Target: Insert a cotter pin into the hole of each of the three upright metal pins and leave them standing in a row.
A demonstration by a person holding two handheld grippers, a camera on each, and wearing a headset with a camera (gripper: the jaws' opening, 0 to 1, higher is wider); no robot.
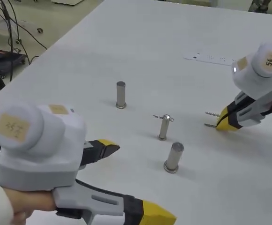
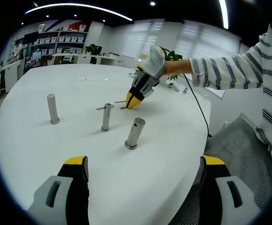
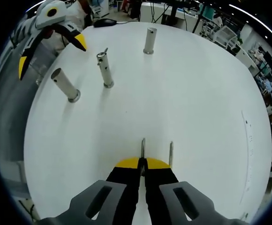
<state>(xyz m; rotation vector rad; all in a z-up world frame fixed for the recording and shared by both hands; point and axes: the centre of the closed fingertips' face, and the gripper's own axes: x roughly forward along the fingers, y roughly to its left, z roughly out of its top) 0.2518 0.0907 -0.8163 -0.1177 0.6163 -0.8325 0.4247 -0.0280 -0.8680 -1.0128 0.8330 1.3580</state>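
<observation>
Three upright metal pins stand on the white table (image 1: 103, 51). The far pin (image 1: 121, 95) and the near pin (image 1: 173, 157) are bare at the top, while the middle pin (image 1: 164, 127) carries a cotter pin (image 1: 163, 117) through its top hole. My right gripper (image 1: 222, 120) hovers right of the middle pin, shut on a cotter pin (image 3: 143, 149) whose thin metal legs stick out past the tips. My left gripper (image 1: 133, 183) is low at the front left, open and empty, with the three pins (image 2: 106, 117) ahead of it.
A white ruler-like strip (image 1: 209, 58) lies at the far right of the table. Past the table's left edge there is floor with cables (image 1: 14, 28). A striped sleeve (image 2: 229, 70) reaches in behind the right gripper (image 2: 132, 101).
</observation>
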